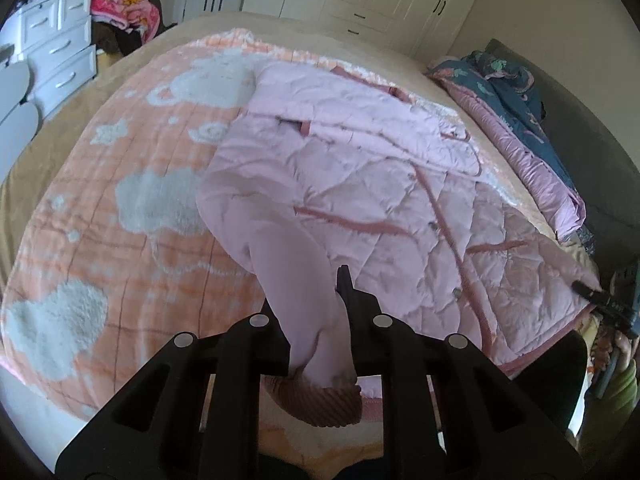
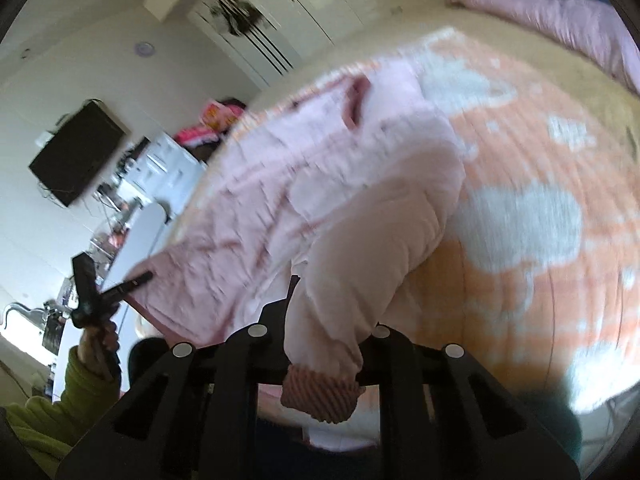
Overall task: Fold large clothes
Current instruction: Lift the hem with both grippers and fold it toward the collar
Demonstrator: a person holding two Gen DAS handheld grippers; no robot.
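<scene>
The pink quilted jacket lay spread over the orange blanket on the bed, one sleeve lifted toward my cameras. My left gripper was clamped on that sleeve just above its ribbed cuff; the right-wrist view showed my right gripper pinched shut on what looked like a sleeve too, its cuff hanging below, though blur kept me from telling which one. I judged the jacket light, puffy and limp, with a smoothish shell that might slip, so the cuff seam and hem edge seemed the surest holds. A dark blue quilt sat bunched at the bed's far side, well apart.
</scene>
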